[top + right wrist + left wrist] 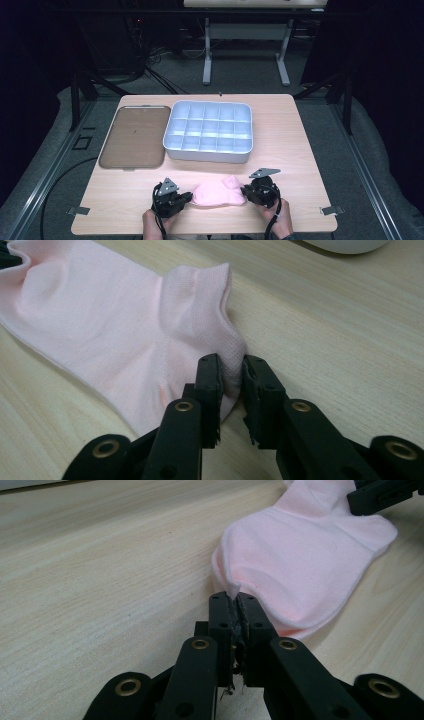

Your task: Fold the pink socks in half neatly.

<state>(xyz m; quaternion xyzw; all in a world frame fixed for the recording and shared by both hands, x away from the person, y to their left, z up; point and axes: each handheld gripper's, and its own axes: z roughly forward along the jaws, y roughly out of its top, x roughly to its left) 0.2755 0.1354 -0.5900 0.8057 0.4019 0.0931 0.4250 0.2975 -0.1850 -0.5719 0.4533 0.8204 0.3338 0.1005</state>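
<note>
Light wooden table (300, 135): white plastic compartment tray (208, 132) at centre back, flat brown tray (134, 136) just to its left. Pale pink fabric sock (218, 192) lies flat at the near edge, between both grippers. Left gripper (238, 607): jaws pressed together, pinching the sock's edge. Right gripper (231, 377): jaws narrowly apart, sock's edge between them, pads not quite clamped.
</note>
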